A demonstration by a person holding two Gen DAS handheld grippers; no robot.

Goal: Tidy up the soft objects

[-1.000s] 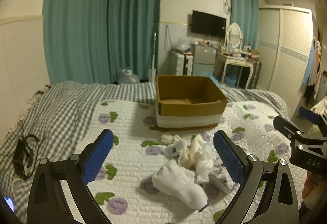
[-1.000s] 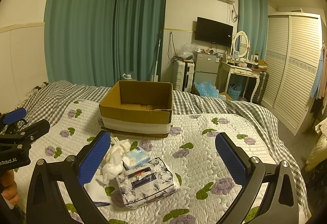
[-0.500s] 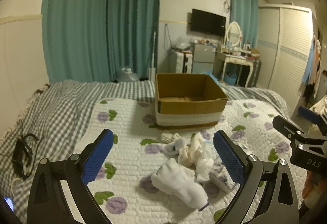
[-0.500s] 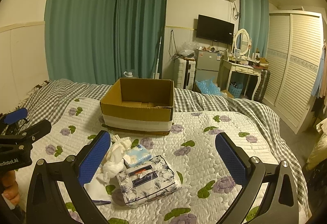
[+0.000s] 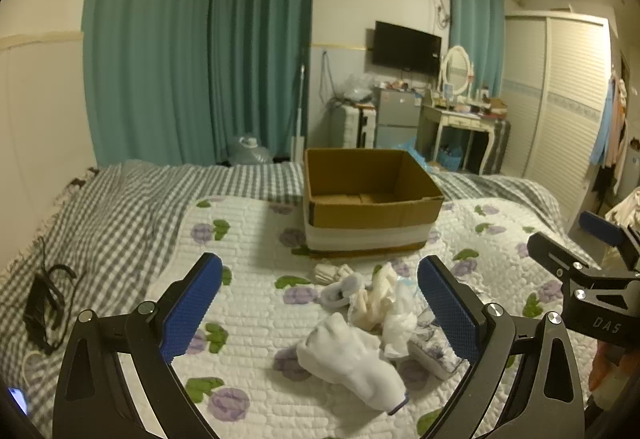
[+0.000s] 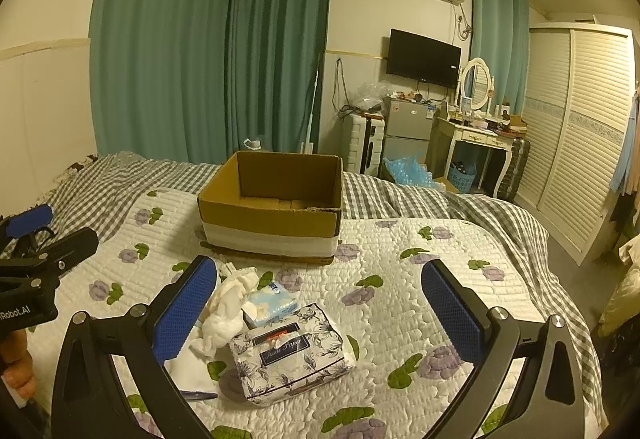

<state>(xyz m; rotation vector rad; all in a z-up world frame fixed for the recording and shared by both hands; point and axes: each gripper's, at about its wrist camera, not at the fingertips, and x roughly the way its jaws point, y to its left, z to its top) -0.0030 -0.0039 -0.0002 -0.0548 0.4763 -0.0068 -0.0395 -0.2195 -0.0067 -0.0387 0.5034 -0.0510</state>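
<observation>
An open, empty cardboard box (image 5: 370, 207) (image 6: 276, 213) stands on the flowered quilt. In front of it lies a heap of soft things: a white sock (image 5: 352, 357), crumpled white cloths (image 5: 384, 303) (image 6: 228, 303), a small blue tissue pack (image 6: 270, 305) and a flower-printed tissue pack (image 6: 290, 353). My left gripper (image 5: 320, 305) is open and empty, held above the heap. My right gripper (image 6: 318, 309) is open and empty, over the tissue packs. Each gripper shows at the edge of the other's view.
A black cable and strap (image 5: 44, 303) lie on the grey checked blanket (image 5: 112, 215) at the left. Beyond the bed are teal curtains (image 6: 224, 51), a small fridge (image 6: 408, 131), a dressing table (image 6: 480, 135) and a wardrobe (image 6: 580, 135).
Both views have shifted only slightly; the grippers stay open and the heap and box have not moved.
</observation>
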